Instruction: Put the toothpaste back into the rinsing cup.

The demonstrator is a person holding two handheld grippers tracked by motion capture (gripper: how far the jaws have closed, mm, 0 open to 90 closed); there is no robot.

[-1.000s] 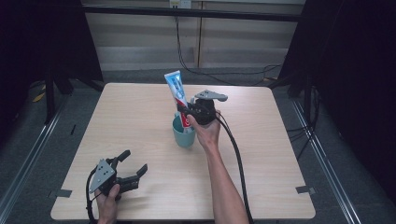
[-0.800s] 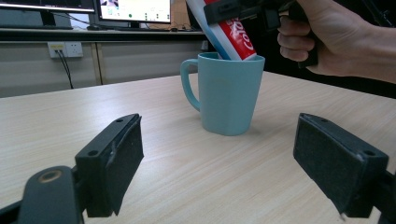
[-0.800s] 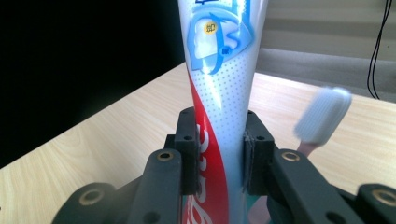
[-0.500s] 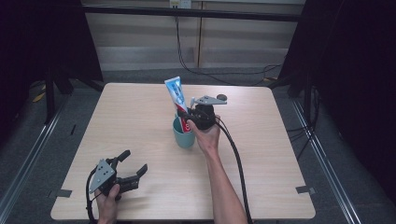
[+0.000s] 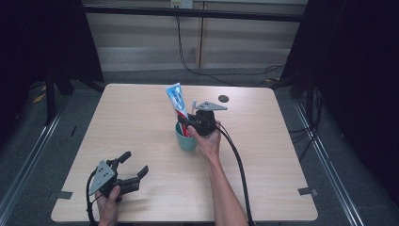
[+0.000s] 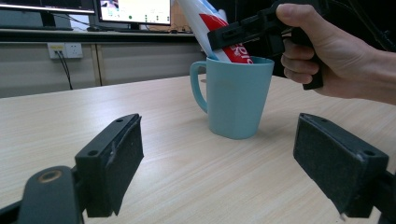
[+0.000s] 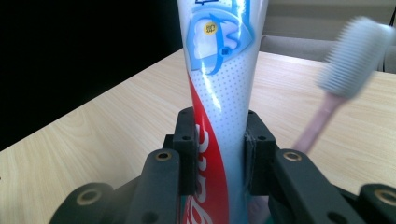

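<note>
Right gripper (image 5: 187, 123) has its jaws clamped on the toothpaste tube (image 5: 177, 100), pads pressing either flank of the tube's lower body, and the tube stands in the teal mug (image 5: 186, 139) near the middle of the table (image 5: 263, 155), tilting up and away from the hand. So the grip is made; what I can't tell is whether the tube is going in or coming out, and it does not look let go or lifted clear of the rim yet. From the right gripper view the tube (image 7: 219, 93) is a smooth, glossy, flattened cone, white with fine blue dots, a red swoosh and a blue tooth emblem, soft enough that the pads look to dent it slightly. Beside it, a toothbrush (image 7: 345, 70) with pale bristles on a pink neck leans out of the same mug. The mug (image 6: 233, 95) is matte, tapering to its base, with a loop handle. Left gripper (image 5: 134, 165) rests low at the near corner, jaws spread wide and holding nothing, well apart from the mug. Tabletop is pale wood-grain laminate.
</note>
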